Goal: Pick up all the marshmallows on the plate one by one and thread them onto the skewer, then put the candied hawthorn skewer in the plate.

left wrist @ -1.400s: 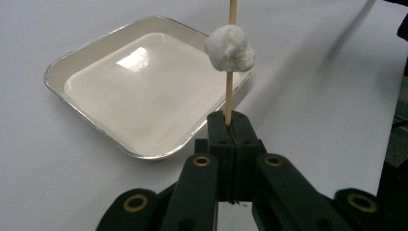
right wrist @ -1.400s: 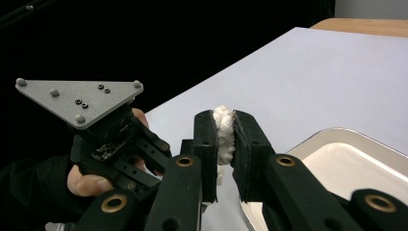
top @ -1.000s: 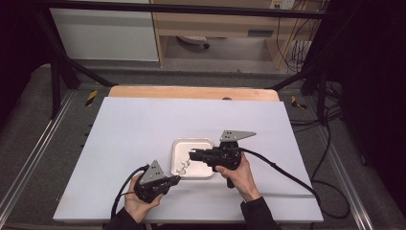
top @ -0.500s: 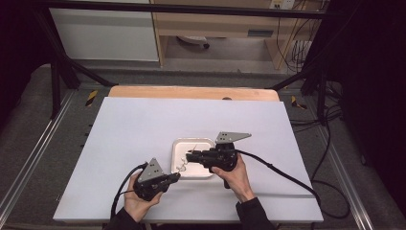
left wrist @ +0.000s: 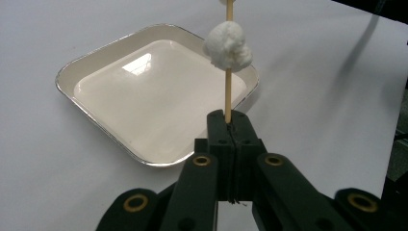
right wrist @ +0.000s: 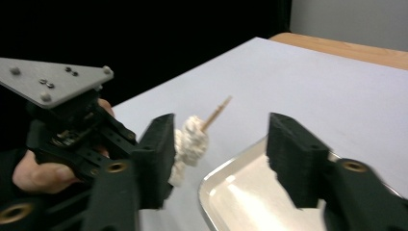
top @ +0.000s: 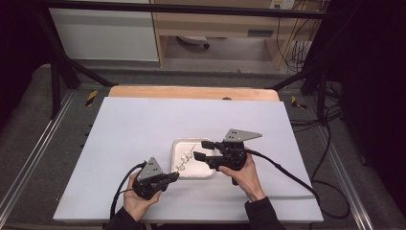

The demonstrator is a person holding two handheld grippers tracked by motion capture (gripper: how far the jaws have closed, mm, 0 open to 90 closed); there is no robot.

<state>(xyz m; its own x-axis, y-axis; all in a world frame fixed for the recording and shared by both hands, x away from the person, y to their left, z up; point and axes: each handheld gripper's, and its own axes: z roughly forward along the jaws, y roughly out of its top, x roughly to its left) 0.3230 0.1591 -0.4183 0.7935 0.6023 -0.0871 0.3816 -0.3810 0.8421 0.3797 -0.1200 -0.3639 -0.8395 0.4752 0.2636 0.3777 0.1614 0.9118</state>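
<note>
While I've got both grippers up over the white table point(top: 143, 124), my left gripper point(top: 173, 176) sits nearest to me, jaws squeezed tight together on the bottom end of a thin wooden skewer point(left wrist: 228, 89). Straight out from those jaws the skewer runs up and away, and in the left gripper view there's a white fluffy marshmallow point(left wrist: 228, 45) threaded partway along it; from the high view it looks like a few white lumps in a row, too small for me to count. Just past the left gripper's tip and under the skewer is the shallow square tray point(top: 178, 147), cream inside with a shiny rim. Over the far side of the tray hangs my right gripper point(top: 203, 149), jaws spread wide with nothing between them, pointing at the skewer's free end, close to it but not touching.
</note>
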